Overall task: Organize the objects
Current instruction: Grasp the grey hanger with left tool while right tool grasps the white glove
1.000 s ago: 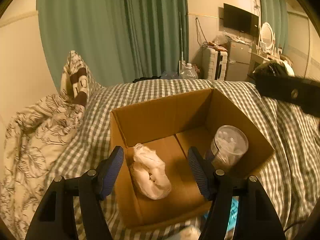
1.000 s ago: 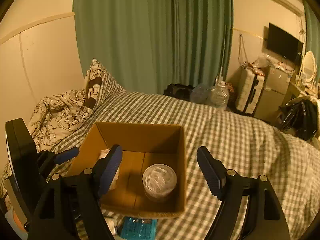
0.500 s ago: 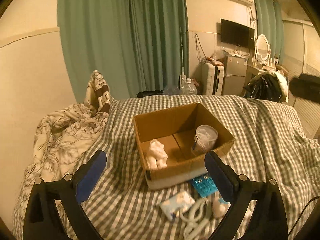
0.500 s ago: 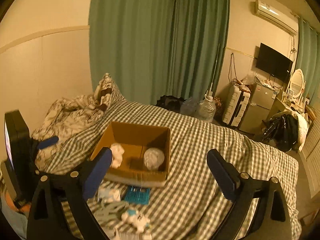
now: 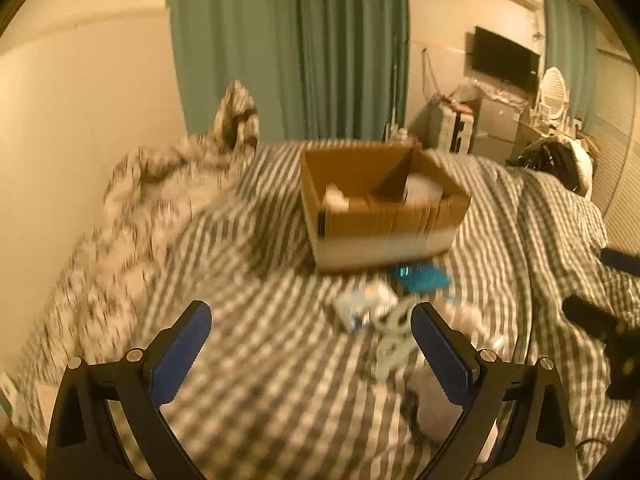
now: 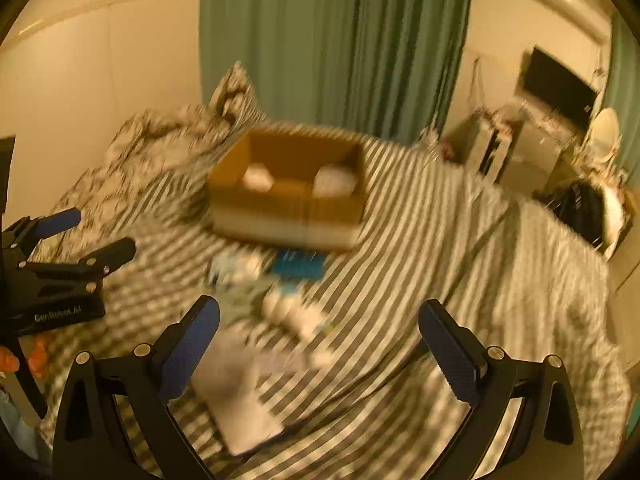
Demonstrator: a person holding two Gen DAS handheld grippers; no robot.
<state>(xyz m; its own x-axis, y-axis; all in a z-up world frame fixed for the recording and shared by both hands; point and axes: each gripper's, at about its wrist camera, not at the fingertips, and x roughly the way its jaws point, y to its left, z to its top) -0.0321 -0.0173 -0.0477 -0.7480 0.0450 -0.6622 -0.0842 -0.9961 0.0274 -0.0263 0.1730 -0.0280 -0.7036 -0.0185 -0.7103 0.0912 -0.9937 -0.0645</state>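
An open cardboard box sits on the checked bed. It holds a white crumpled wad and a clear lidded tub. In front of it lie a blue packet, a white packet, a white cable and a white flat item. My left gripper is open and empty above the bed, short of the loose items. My right gripper is open and empty above them. Both views are motion-blurred.
A floral duvet is heaped at the left by the wall. Green curtains hang behind the bed. A suitcase, a TV and a dark bag stand at the right.
Both grippers have pulled back from over the box and opened wider. The box now lies farther off and the loose items in front of it have come into view.
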